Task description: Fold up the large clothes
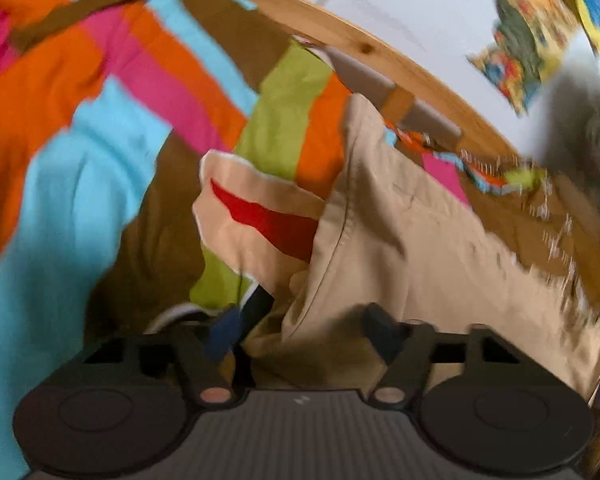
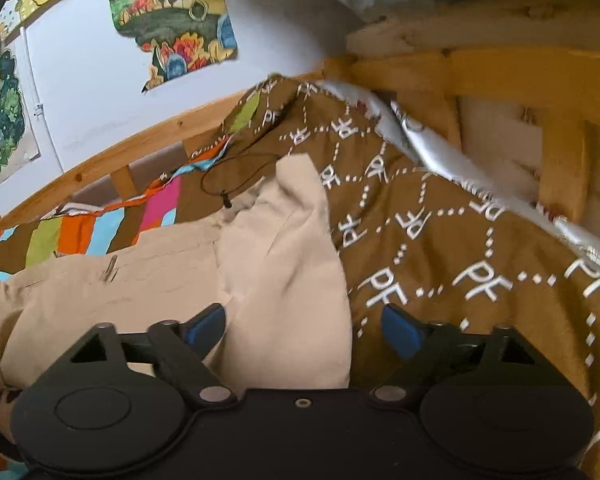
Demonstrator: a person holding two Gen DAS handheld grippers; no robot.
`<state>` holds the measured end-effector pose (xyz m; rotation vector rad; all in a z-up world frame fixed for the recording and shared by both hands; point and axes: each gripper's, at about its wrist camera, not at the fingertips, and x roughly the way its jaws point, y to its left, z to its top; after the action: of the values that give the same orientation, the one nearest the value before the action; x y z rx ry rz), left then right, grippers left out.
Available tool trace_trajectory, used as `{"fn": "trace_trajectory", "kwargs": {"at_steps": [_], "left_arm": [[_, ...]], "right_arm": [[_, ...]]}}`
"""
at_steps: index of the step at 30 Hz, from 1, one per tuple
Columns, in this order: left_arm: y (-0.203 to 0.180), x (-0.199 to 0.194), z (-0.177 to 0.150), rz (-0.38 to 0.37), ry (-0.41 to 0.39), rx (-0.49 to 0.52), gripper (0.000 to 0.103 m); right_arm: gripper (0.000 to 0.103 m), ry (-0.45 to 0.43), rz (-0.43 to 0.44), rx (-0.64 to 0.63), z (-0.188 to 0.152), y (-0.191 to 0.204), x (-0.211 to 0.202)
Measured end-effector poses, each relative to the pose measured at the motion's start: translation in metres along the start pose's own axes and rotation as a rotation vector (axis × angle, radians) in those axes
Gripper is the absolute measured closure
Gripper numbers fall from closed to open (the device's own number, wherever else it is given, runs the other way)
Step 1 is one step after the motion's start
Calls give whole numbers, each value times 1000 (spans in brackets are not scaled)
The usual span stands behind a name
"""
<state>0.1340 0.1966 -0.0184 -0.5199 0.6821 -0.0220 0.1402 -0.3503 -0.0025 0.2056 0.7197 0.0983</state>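
A large beige garment [image 1: 412,240] lies crumpled on a striped bedspread [image 1: 60,184], with a turned-over flap showing a red patch [image 1: 268,220]. My left gripper [image 1: 302,332] stands open, and bunched beige cloth sits between its fingers and drapes over the right fingertip [image 1: 380,328]. The left wrist view is blurred by motion. In the right wrist view the same garment [image 2: 204,280] spreads flat to the left. My right gripper [image 2: 302,326] is open over the garment's right edge; its left pad [image 2: 206,326] is above beige cloth and its right pad [image 2: 400,328] above a brown blanket.
A brown blanket [image 2: 440,248] with white letters lies to the right of the garment, with a silver cloth [image 2: 428,148] along its far edge. A wooden bed rail [image 2: 132,152] and headboard [image 2: 560,160] fence the bed. Posters [image 2: 172,16] hang on the white wall.
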Motion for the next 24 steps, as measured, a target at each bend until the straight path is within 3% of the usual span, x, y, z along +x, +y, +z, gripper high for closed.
{"fn": "trace_trajectory", "kwargs": {"at_steps": [2, 6, 7, 8, 11, 13, 16, 19, 21, 24], "left_arm": [[2, -1, -2, -22, -15, -30, 62], [-4, 1, -1, -22, -8, 29, 84], [-4, 1, -1, -20, -6, 25, 93], [-5, 1, -1, -11, -9, 24, 95], [-13, -6, -3, 38, -54, 37, 99], [-17, -21, -2, 67, -111, 15, 100], [-18, -54, 6, 46, -180, -41, 101], [-29, -79, 12, 30, -177, 49, 101], [-34, -83, 12, 62, -134, 144, 101], [-23, -66, -4, 115, -18, 203, 101]], "right_arm": [[30, 7, 36, 46, -2, -5, 2], [42, 25, 93, 161, -7, -19, 9], [57, 28, 88, 178, -7, -21, 11], [72, 32, 82, 190, -8, -23, 12], [97, 32, 85, 223, -7, -23, 11], [100, -15, 88, 190, 2, -15, -1], [101, -117, 125, 215, 21, -11, -31], [101, -173, 108, 210, 32, -9, -51], [101, -99, 68, 208, 32, -15, -42], [100, 116, 25, 305, 11, -37, -4]]}}
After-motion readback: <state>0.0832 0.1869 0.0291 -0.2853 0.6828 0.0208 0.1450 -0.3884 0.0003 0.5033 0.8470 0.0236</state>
